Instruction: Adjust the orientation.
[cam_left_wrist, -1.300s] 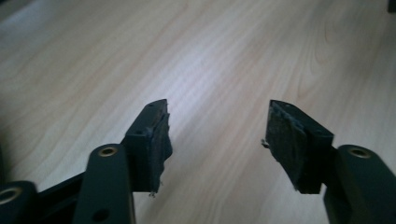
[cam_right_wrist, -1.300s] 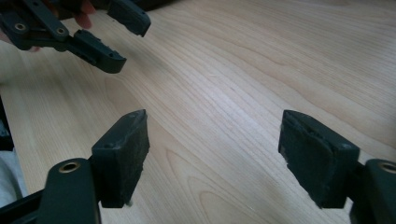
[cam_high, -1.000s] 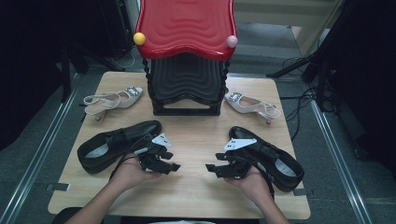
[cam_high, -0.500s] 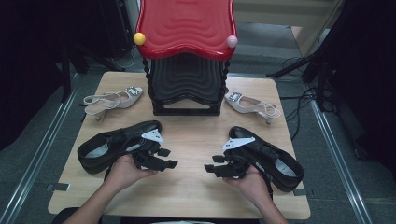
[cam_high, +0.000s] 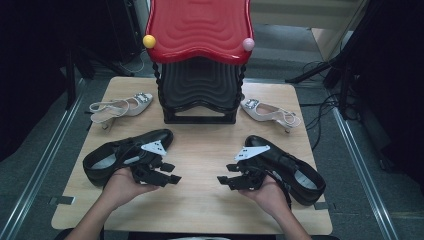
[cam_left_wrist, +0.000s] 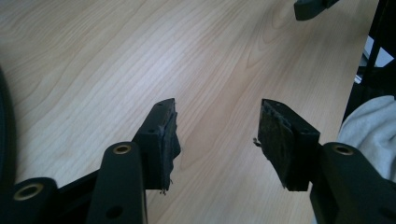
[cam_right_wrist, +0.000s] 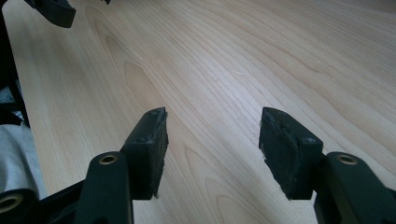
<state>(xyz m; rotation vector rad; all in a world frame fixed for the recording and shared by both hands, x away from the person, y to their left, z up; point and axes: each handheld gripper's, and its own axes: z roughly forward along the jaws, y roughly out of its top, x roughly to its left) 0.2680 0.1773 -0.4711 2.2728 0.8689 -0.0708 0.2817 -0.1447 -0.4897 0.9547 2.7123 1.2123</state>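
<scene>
Both grippers rested low in the frame, facing each other over bare table (cam_high: 200, 200), each with jaws spread and empty. The left gripper (cam_high: 167, 177) lay just beside the left black shoe (cam_high: 107, 160), the right gripper (cam_high: 225, 181) beside the right black shoe (cam_high: 295, 167). No grasp seemed begun; next, probably, a jaw had to turn toward its shoe's rim.

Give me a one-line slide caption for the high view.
Two open grippers, left and right, face each other over a wooden table beside black shoes.
</scene>
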